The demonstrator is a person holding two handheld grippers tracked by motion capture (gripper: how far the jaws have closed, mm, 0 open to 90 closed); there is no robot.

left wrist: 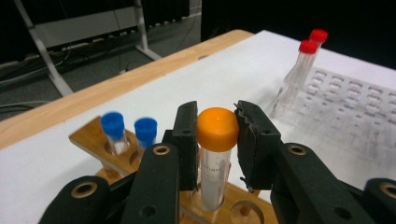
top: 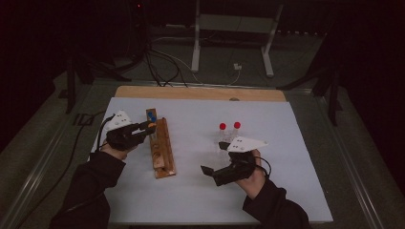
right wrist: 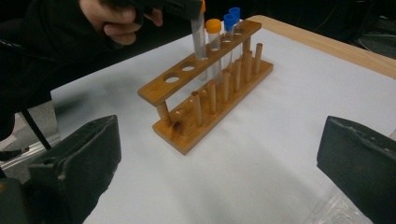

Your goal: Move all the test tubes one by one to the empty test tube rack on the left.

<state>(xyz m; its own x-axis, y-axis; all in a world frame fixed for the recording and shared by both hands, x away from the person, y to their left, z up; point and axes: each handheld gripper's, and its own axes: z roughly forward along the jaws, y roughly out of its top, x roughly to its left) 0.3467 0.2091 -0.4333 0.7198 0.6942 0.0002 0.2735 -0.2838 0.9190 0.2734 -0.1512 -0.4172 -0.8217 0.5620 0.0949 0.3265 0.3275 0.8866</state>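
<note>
orange-capped tube (left wrist: 217,140) clamped in left gripper (left wrist: 215,135) over wooden rack (right wrist: 210,88), right gripper (right wrist: 219,163) jaws wide apart

This looks like a laboratory bench set up for recording; a wooden test-tube rack (right wrist: 212,79) stands left of centre on a white sheet (top: 200,191) laid over a wooden tabletop (top: 200,92), holding blue-capped tubes (left wrist: 130,133) and an orange-capped tube (left wrist: 216,154); two red-capped tubes (top: 229,128) stand right of centre. At the far side, cables (top: 162,67) trail across a grey floor past a white metal stand (top: 232,36); the surroundings are dark, so the rest of the room is perhaps a studio.
</note>
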